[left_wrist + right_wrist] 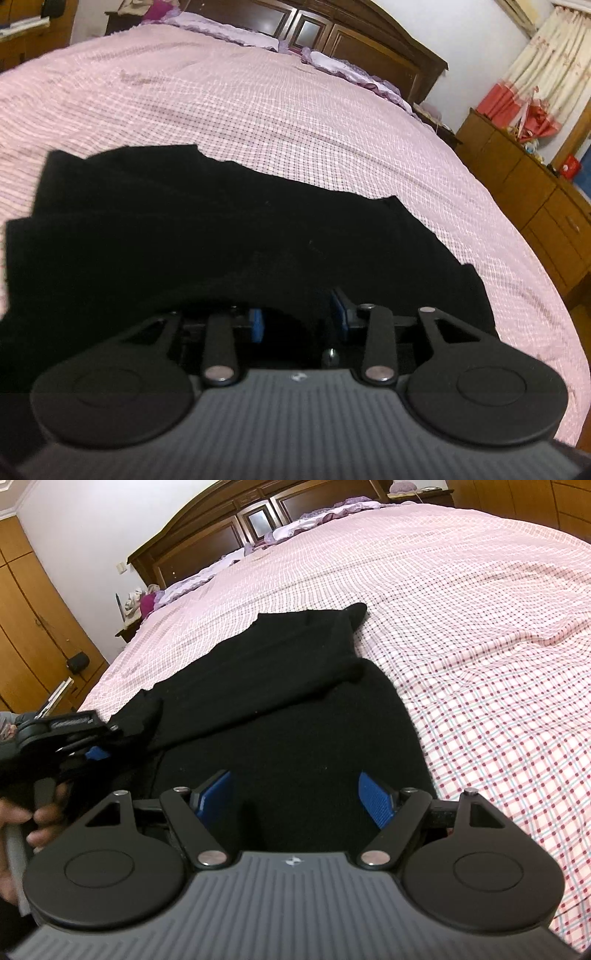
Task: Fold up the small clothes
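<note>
A black garment lies partly folded on the pink checked bed sheet; one sleeve is laid across its body. My left gripper is low at the garment's near edge. Its blue pads stand apart and black cloth bulges over and between them, hiding the tips. From the right wrist view, the left gripper sits at the garment's left edge, held by a hand. My right gripper hovers wide open over the garment's near part, nothing between its blue pads.
The sheet spreads far beyond the garment to the right. A dark wooden headboard and purple-frilled pillows are at the far end. A low wooden cabinet runs beside the bed; a wardrobe stands on the other side.
</note>
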